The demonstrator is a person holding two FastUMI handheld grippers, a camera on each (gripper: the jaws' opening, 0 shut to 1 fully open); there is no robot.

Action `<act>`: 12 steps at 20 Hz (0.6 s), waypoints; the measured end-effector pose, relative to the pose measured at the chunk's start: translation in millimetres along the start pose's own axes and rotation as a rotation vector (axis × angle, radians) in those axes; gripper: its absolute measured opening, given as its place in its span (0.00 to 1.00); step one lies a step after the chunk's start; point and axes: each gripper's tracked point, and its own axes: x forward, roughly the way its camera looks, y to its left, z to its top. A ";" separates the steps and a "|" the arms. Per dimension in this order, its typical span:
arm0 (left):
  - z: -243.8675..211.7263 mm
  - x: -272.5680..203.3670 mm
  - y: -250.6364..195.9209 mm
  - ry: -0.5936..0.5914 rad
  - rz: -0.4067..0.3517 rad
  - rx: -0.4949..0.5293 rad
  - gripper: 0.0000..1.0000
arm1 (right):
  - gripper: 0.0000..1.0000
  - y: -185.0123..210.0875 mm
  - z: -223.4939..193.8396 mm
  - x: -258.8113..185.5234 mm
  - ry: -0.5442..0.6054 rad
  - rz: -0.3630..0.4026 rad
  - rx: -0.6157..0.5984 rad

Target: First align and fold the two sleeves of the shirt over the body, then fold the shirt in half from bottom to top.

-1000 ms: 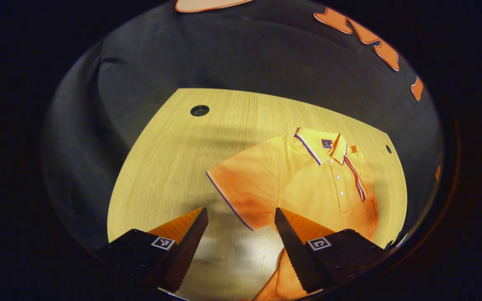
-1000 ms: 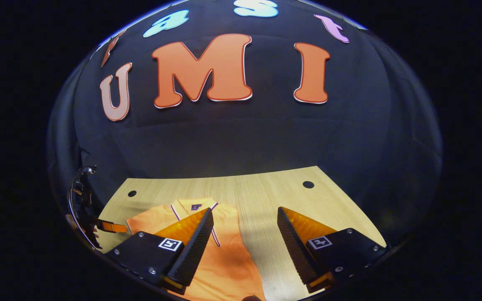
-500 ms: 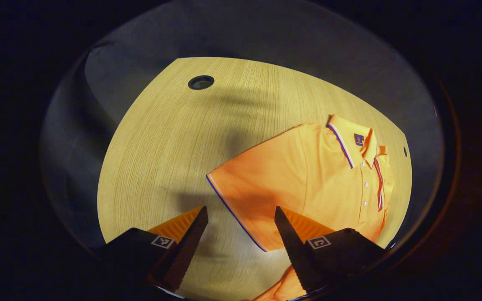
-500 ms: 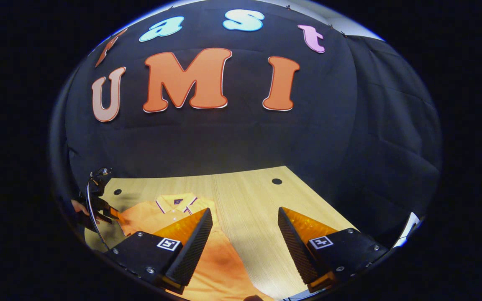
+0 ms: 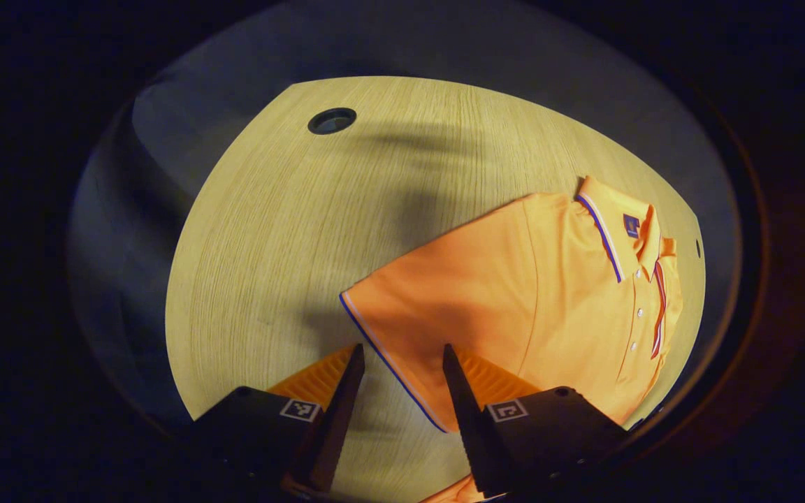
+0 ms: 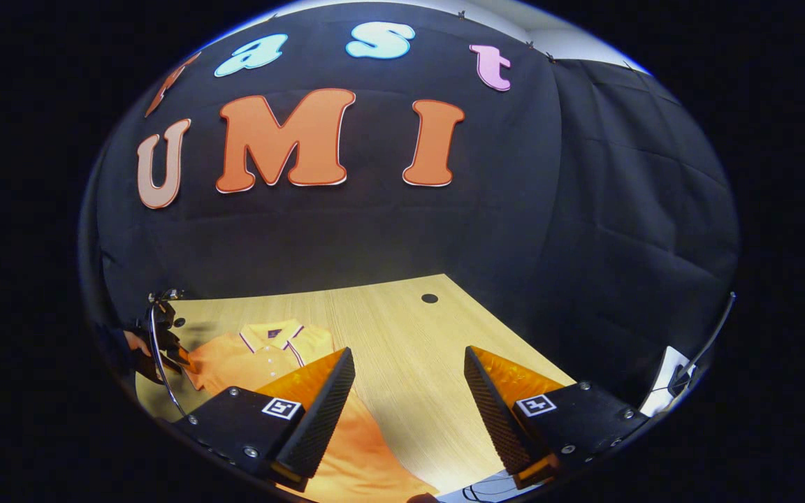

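An orange polo shirt (image 5: 556,293) lies face up on the wooden table (image 5: 284,230), collar (image 5: 612,216) toward the far right. One sleeve (image 5: 430,307) spreads flat toward me, and its striped hem runs into the gap of my left gripper (image 5: 401,360). That gripper is low over the hem, its fingers narrowed but still apart. A striped edge (image 5: 657,314) lies along the button placket on the shirt's far side. In the right gripper view the shirt (image 6: 256,356) sits at lower left. My right gripper (image 6: 408,363) is open above bare table beside it, holding nothing.
Round holes mark the table's far corners (image 5: 332,120) (image 6: 430,298). The black cloth wall (image 6: 374,230) closes the table's far side. In the right gripper view the left gripper (image 6: 180,358) and a hand are at the far left. A white object with a cable (image 6: 662,391) is off the table's right edge.
My left gripper has moved closer and lower to the spread sleeve, and its fingers have narrowed around the hem. My right gripper has swung right, away from the shirt, staying open.
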 end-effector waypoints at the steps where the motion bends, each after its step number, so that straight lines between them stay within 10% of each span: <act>1: -2.3 3.3 -3.2 0.001 -0.004 0.005 0.41 | 0.96 -0.5 -0.5 0.5 -0.001 0.003 -0.003; 2: -1.8 2.9 -4.8 0.002 -0.015 0.038 0.11 | 0.96 -4.5 -2.0 -0.6 0.001 -0.008 -0.011; 12: 38.2 -40.0 -53.9 -0.162 -0.137 0.186 0.04 | 0.96 -22.7 -4.9 1.6 0.010 -0.015 0.010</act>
